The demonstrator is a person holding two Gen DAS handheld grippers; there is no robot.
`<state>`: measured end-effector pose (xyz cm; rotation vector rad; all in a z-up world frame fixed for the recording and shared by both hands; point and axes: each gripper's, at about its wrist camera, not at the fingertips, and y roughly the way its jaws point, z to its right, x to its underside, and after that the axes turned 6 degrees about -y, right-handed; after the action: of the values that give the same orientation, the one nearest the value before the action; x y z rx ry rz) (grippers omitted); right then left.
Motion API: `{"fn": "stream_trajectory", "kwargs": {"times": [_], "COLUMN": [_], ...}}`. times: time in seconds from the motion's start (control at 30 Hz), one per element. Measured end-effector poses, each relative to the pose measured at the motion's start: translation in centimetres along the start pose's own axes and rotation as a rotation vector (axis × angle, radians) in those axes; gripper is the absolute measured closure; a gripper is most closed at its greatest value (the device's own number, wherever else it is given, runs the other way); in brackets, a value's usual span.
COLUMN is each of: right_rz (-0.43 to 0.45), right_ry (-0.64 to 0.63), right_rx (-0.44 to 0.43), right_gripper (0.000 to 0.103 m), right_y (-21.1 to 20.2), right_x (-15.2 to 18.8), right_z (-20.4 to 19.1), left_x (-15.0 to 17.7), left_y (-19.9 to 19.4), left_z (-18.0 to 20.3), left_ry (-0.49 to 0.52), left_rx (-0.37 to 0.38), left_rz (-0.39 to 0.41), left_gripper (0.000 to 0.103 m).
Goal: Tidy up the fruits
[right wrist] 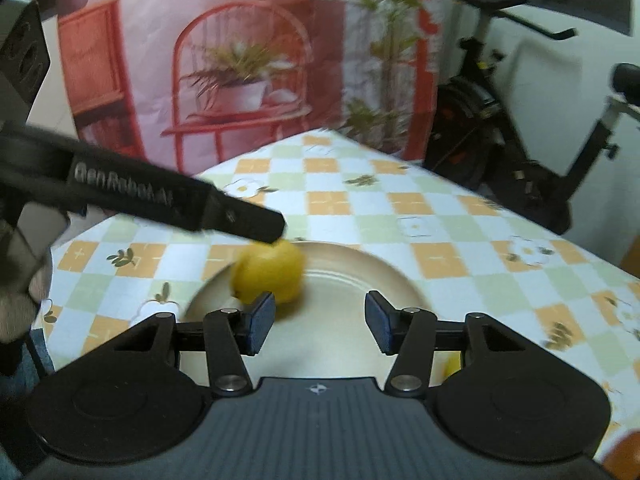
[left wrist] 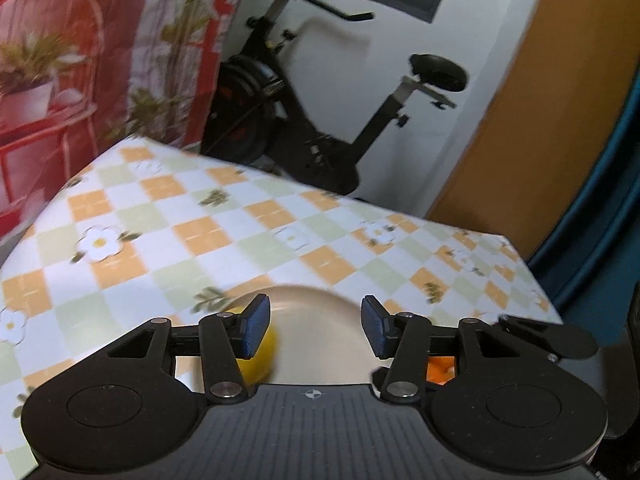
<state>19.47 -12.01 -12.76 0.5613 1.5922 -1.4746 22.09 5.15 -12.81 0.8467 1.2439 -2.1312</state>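
A yellow lemon [right wrist: 268, 272] lies on the left part of a beige plate [right wrist: 352, 320] on the checked tablecloth. My right gripper [right wrist: 320, 322] hovers open above the plate with nothing between its blue pads, the lemon just ahead of its left pad. A black finger [right wrist: 180, 204] of my left gripper reaches in from the left, its tip right above the lemon. In the left wrist view my left gripper [left wrist: 316, 326] is open and empty over the plate [left wrist: 320, 344]. There the lemon [left wrist: 262, 360] sits low behind the left pad, not between the pads.
Something orange [left wrist: 440, 370] shows behind the left gripper's right linkage. An orange fruit [right wrist: 624, 454] peeks in at the bottom right and a small yellow bit [right wrist: 452, 366] sits by the plate. An exercise bike [left wrist: 320, 120] and a printed backdrop [right wrist: 240, 60] stand beyond the table's far edge.
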Motion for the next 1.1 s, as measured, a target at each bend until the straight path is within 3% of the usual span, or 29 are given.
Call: {"fn": "stream_trajectory", "kwargs": {"times": [0.3,0.57,0.67,1.1], "right_rz": [0.069,0.037,0.018,-0.030], "right_ry": [0.102,0.185,0.210,0.235], "right_rx": [0.179,0.379,0.393,0.367], "right_gripper": [0.049,0.031,0.023,0.021], "right_y": [-8.7,-12.9,-13.2,-9.7], "right_x": [5.1,11.4,13.3,14.9], "right_z": [7.8,13.7,15.0,17.1], "left_x": [1.2,3.6,4.5,5.7], "left_y": [2.4,5.6,6.8,10.3], "left_z": [7.8,13.2,15.0,19.3], "left_ry": [0.057,0.131,0.167,0.260], "left_rx": [0.092,0.166,0.183,0.216], "left_rz": [-0.010,-0.066,-0.088,-0.149], "left_gripper": [0.049,0.049,0.049,0.049]}}
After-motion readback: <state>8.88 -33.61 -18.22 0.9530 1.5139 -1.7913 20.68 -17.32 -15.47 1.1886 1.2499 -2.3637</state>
